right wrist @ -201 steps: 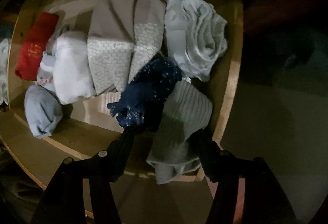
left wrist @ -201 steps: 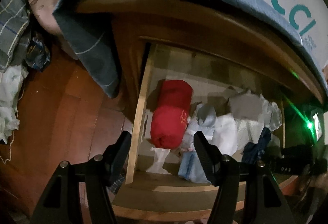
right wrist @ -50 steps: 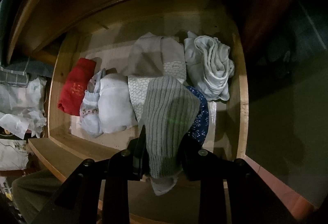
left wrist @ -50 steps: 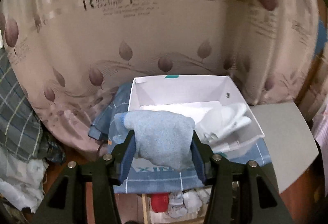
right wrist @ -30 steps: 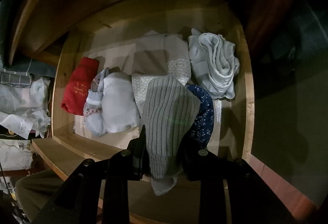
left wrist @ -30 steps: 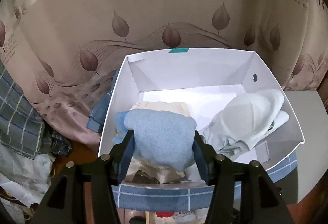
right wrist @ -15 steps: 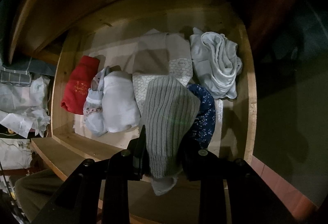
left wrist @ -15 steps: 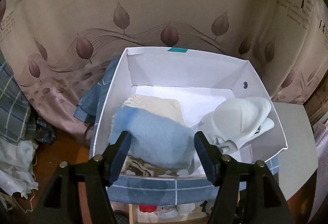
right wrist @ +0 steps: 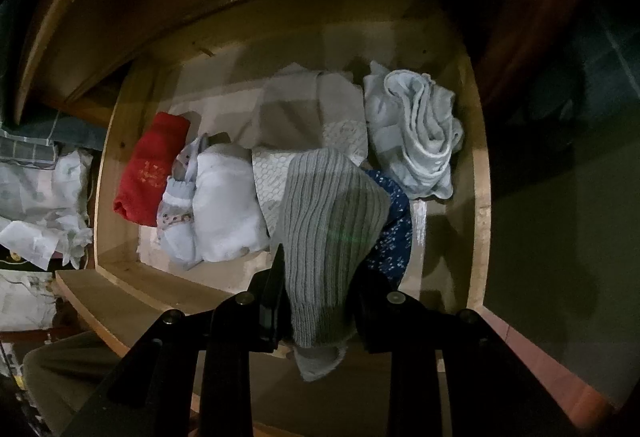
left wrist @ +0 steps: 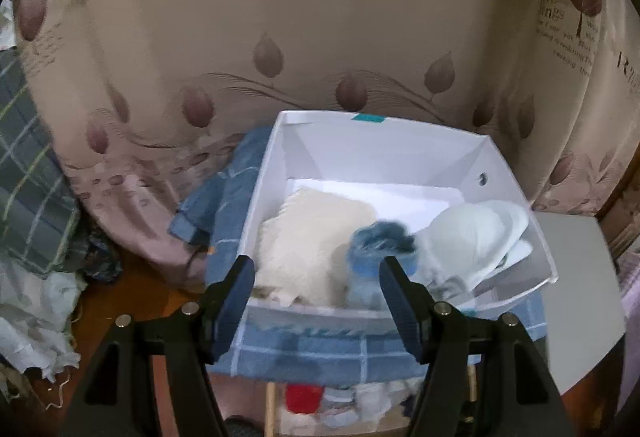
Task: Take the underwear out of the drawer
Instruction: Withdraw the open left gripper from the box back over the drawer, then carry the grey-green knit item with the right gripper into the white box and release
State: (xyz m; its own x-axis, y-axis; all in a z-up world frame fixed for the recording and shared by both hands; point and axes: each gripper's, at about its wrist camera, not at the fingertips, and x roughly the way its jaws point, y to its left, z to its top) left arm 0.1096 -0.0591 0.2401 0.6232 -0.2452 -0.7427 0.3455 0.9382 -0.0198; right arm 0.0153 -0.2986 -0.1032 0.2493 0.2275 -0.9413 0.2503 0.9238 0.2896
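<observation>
Left wrist view: our left hand-held gripper (left wrist: 316, 277), jaws just spread and empty, hovers over the white cardboard box (left wrist: 400, 141) on a blue checked cloth (left wrist: 304, 353); a blue fuzzy bundle (left wrist: 380, 241) sits inside between cream and pale pieces, before a leaf-print curtain (left wrist: 280, 37). Our right hand-held gripper (right wrist: 316, 285) pinches a grey ribbed knit garment (right wrist: 328, 221) above the wooden drawer (right wrist: 478, 197), where the red roll (right wrist: 150, 169) and several other pieces remain to move.

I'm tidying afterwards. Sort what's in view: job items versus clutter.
Job:
wooden drawer
grey ribbed garment in the right hand-held gripper
blue garment
white box

Lying about:
leaf-print curtain
crumpled white paper
</observation>
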